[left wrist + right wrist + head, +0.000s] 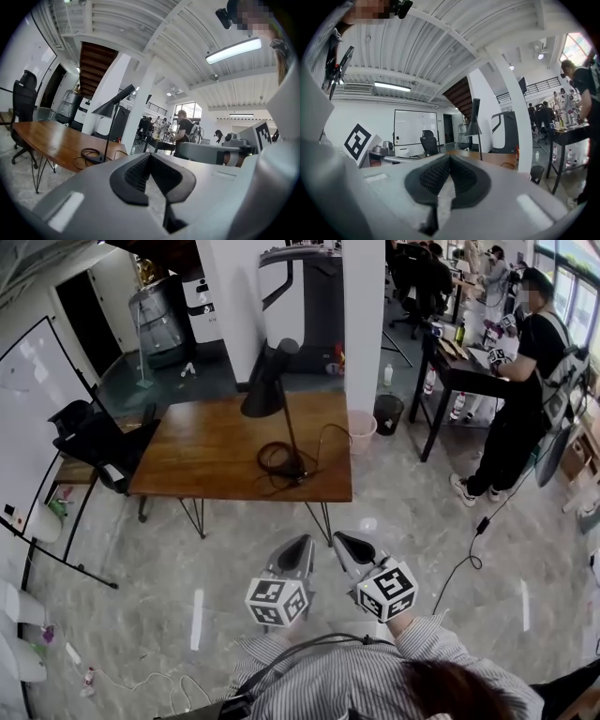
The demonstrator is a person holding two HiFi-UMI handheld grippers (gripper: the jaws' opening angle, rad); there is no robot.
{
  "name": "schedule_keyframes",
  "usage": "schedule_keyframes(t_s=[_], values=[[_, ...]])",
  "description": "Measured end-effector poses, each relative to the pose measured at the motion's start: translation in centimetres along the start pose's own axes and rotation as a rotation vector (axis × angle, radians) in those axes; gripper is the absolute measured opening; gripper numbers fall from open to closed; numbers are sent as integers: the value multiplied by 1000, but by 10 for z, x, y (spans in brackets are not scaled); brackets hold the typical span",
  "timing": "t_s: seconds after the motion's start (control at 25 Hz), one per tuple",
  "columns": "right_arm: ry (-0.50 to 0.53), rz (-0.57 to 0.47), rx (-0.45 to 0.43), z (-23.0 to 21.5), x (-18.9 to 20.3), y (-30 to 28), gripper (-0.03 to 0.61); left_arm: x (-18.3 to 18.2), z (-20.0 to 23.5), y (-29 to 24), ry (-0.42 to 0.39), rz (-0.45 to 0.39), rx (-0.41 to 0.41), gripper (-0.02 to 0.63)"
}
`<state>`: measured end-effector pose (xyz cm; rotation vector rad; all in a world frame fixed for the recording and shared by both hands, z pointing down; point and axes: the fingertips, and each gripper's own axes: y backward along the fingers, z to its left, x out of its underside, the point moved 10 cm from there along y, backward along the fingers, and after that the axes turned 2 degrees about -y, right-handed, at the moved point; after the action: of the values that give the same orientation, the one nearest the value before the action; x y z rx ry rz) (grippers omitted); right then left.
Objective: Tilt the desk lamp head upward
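A black desk lamp (268,390) stands on a wooden table (202,451), its cone head tilted downward to the left and its round base (286,467) ringed by a coiled black cord. The lamp (112,108) also shows in the left gripper view, and the lamp (474,123) in the right gripper view. My left gripper (302,543) and right gripper (341,540) hang side by side over the floor, well short of the table's near edge. Both are shut with nothing between their jaws.
A black office chair (98,442) sits at the table's left end. A white pillar (364,324) rises behind the table's right end, with a bin (386,413) next to it. A person (525,381) stands at a dark desk (459,371) to the right. A cable (469,549) runs across the floor.
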<state>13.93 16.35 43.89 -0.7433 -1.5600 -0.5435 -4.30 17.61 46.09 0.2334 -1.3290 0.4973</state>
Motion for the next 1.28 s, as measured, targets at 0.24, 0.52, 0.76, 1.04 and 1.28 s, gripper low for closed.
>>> schedule_keyframes(t_s=[0.24,0.52,0.76,1.04,1.28], values=[[16,-18,32,-33,-6,-43,3,-5,36,-40,-28,12,-16,2],[35,-47,54,-81,-25,-124,3,-32,110,-108,-45,16,-12,3],[50,-75,85,-114,-52,-192,2,-54,170,-167,-39,38,23,3],[100,-72,91,-150,-64,-238,3,-59,207,-231,-38,70,60,10],[146,-95,-11,-171,-86,-263,16,-59,226,-260,-20,81,41,81]])
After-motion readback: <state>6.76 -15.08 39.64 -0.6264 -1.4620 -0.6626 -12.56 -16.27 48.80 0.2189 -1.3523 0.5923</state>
